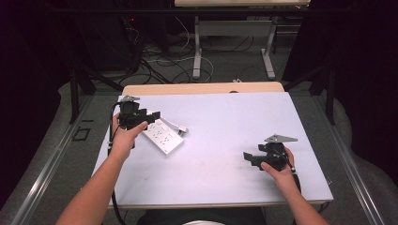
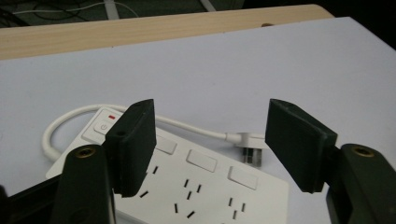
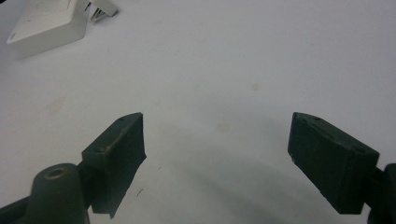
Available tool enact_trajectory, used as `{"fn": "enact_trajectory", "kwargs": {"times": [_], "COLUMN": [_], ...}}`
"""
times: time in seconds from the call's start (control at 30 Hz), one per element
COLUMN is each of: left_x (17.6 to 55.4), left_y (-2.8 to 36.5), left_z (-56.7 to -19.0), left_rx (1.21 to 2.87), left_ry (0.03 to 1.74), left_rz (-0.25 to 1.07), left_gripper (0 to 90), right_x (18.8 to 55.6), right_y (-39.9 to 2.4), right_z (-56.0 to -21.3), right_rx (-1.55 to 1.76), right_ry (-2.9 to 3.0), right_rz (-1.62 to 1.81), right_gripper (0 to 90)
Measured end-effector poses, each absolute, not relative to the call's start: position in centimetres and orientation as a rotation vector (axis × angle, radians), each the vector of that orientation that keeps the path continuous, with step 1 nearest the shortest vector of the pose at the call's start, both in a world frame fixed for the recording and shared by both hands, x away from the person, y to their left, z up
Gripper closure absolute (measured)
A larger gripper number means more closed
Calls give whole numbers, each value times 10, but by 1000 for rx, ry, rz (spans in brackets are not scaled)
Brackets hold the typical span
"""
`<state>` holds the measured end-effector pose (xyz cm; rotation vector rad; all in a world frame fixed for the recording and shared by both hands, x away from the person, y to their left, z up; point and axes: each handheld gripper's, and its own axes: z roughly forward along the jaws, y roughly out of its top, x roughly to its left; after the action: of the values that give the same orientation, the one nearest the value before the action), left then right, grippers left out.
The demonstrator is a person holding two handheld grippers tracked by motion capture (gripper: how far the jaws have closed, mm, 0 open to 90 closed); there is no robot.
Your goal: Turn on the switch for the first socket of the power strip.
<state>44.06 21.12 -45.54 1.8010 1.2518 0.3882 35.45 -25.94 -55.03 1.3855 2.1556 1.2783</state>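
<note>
The white power strip (image 1: 162, 136) lies flat on the pale blue table (image 1: 225, 140), left of centre in the high view and slanted from upper left to lower right. Its face carries rows of socket slots and small rocker switches, with a master switch showing a red mark at one end. A short white cord (image 2: 70, 117) loops out of that end, runs behind the body and finishes in a plug (image 2: 250, 145), which rests on the table just beside the strip's far edge.

The left gripper (image 1: 146, 117) hangs over the upper end of the strip. In the left gripper view its jaws stand wide apart, one above the strip's switch end and the other out toward the plug. Nothing lies between the pads, and they press on nothing.

The right gripper (image 1: 251, 158) sits well apart from the strip, at the lower right of the high view, held low over bare table. Its jaws are also spread wide and empty. In the right gripper view a corner of the strip appears at the upper left.

Judged from this layout, the step in hand is an approach or release at the strip, with no grasp made. A next move on the plug would call for the left gripper to shift toward it, come down with one pad on either side, and close firmly. The strip is light and may slide, so the free gripper could steady it.
</note>
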Motion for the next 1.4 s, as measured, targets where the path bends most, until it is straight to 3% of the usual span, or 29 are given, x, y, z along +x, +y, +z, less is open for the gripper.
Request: {"fn": "enact_trajectory", "kwargs": {"times": [0.3,0.47,0.7,0.9,1.4], "left_x": [416,402,377,352,317], "left_y": [205,200,198,204,263], "left_z": [-446,-440,-435,-435,-466], "left_rx": [1805,1816,1814,1862,1679], "left_ry": [1245,1202,1157,1113,1298], "left_rz": [327,300,304,389,365], "left_gripper": [152,7,3,3,13], "right_x": [353,352,352,352,349], "right_y": [-259,-260,-259,-260,-264], "right_z": [-549,-548,-546,-546,-545], "right_rx": [1375,1377,1375,1364,1376], "right_ry": [2161,2143,2141,2137,2117], "right_rz": [1278,1290,1294,1293,1293], "right_gripper": [180,180,180,180,180]}}
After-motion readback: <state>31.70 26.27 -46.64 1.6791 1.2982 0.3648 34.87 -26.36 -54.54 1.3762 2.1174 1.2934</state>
